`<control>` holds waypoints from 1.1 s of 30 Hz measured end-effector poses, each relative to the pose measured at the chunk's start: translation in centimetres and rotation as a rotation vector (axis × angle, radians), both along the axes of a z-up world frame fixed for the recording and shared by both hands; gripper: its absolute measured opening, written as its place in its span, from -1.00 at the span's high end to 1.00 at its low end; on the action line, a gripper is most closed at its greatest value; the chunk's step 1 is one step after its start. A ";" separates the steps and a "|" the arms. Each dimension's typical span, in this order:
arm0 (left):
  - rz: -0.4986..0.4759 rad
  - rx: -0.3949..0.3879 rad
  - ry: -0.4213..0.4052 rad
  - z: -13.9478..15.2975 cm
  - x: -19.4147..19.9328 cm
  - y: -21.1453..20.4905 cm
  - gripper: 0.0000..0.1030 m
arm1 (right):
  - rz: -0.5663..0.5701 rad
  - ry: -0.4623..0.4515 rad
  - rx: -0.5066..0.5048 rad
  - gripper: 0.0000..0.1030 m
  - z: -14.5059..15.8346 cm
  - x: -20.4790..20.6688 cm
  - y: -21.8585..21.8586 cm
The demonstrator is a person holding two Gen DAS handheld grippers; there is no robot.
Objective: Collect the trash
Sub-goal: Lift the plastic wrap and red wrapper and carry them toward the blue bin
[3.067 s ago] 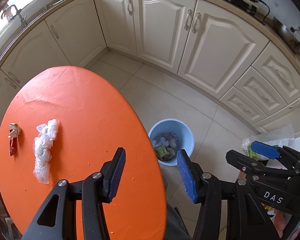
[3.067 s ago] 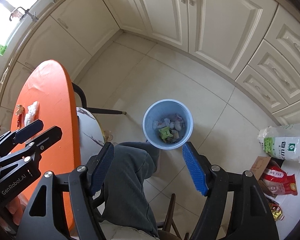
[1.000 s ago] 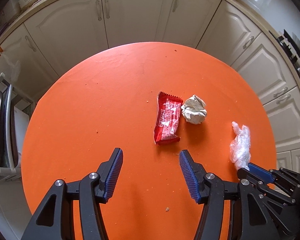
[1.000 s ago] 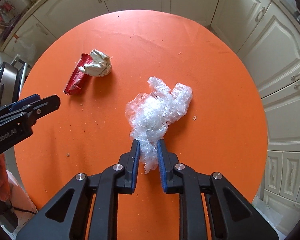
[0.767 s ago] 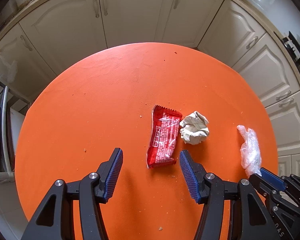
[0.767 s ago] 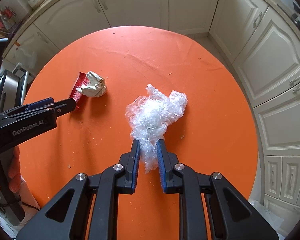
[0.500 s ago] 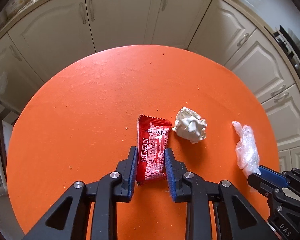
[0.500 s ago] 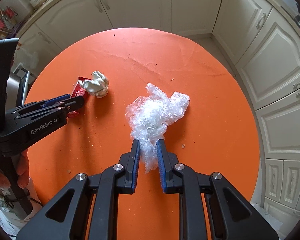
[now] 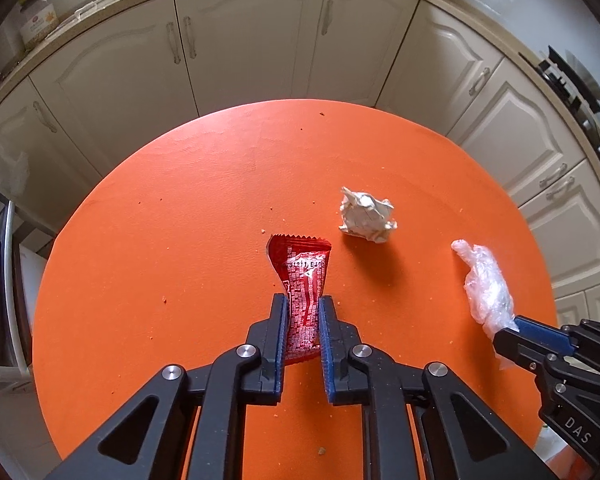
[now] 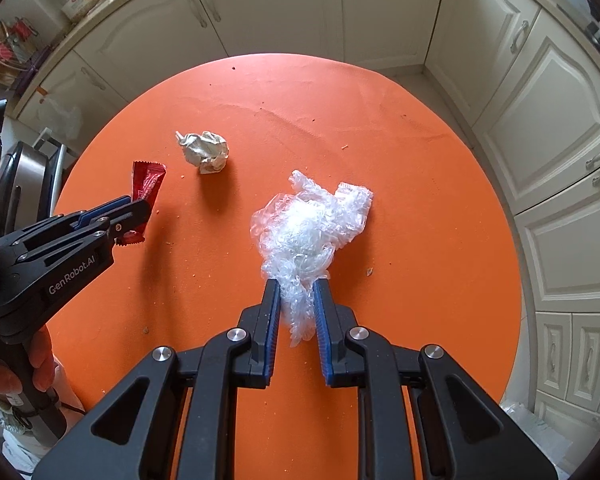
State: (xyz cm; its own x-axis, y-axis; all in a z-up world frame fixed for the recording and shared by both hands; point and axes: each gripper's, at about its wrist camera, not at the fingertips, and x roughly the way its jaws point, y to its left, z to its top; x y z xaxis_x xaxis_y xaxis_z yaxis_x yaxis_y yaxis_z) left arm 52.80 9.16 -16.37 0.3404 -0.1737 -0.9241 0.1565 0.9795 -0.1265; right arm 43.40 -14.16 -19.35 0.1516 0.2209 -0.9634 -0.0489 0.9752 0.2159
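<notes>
Cream kitchen cabinets ring the round orange bench (image 9: 180,240). At lower centre, the left hand-held gripper (image 9: 303,312) pinches a red foil snack wrapper (image 9: 304,276); the right hand-held gripper (image 10: 296,296) clamps crumpled clear plastic film (image 10: 308,228), probably for binning. A crumpled white paper ball (image 9: 366,220) lies loose.

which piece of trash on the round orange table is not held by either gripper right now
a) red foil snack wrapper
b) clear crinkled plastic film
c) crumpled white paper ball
c: the crumpled white paper ball lies free on the round orange table, while the left gripper clamps the red foil snack wrapper and the right gripper clamps the clear crinkled plastic film.
</notes>
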 end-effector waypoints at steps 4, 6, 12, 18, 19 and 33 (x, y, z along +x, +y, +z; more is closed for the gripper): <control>-0.010 0.003 -0.028 0.9 -1.1 -0.9 0.79 | -0.015 -0.007 0.009 0.68 0.7 -0.9 -0.4; -0.016 0.001 -0.040 1.5 -1.9 -1.1 0.79 | -0.022 -0.016 0.011 0.68 1.3 -1.6 -0.6; -0.039 0.007 -0.076 3.7 -5.6 -1.5 0.79 | -0.045 -0.041 0.016 0.69 3.0 -4.1 -1.4; -0.068 -0.008 -0.104 6.0 -9.9 -2.0 0.79 | -0.048 -0.054 0.004 0.69 4.0 -6.4 -1.6; -0.071 -0.011 -0.107 6.1 -10.3 -2.0 0.79 | -0.052 -0.048 0.003 0.67 3.8 -6.6 -1.8; -0.055 -0.018 -0.089 5.9 -12.1 -0.9 0.79 | -0.094 0.038 -0.074 0.44 -0.8 -4.2 -1.6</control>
